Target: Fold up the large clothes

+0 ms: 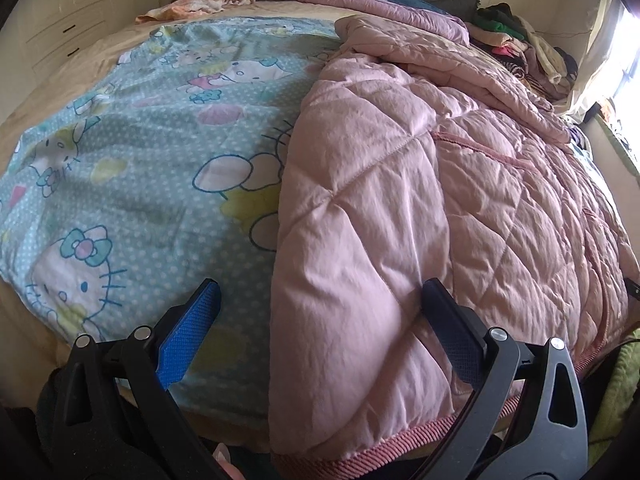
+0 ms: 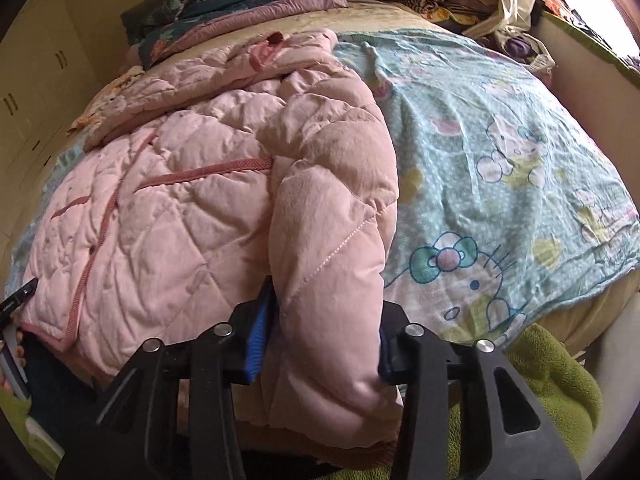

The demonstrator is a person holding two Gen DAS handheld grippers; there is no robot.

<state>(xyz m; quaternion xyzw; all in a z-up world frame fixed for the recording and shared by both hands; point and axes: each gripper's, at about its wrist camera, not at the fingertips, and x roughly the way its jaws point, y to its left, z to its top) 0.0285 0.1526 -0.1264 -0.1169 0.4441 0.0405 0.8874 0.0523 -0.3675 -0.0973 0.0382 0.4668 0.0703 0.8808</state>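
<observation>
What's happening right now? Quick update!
Left tongs open over pink quilted jacket. Right tongs clamped on its folded sleeve. Nothing blocking.

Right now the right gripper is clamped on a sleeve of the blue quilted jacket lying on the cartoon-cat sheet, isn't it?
Not quite: the jacket is pink, not blue. The right wrist view shows the right gripper closed on its sleeve, and the jacket lying on the cartoon-cat sheet; that sheet is the light blue thing.
</observation>
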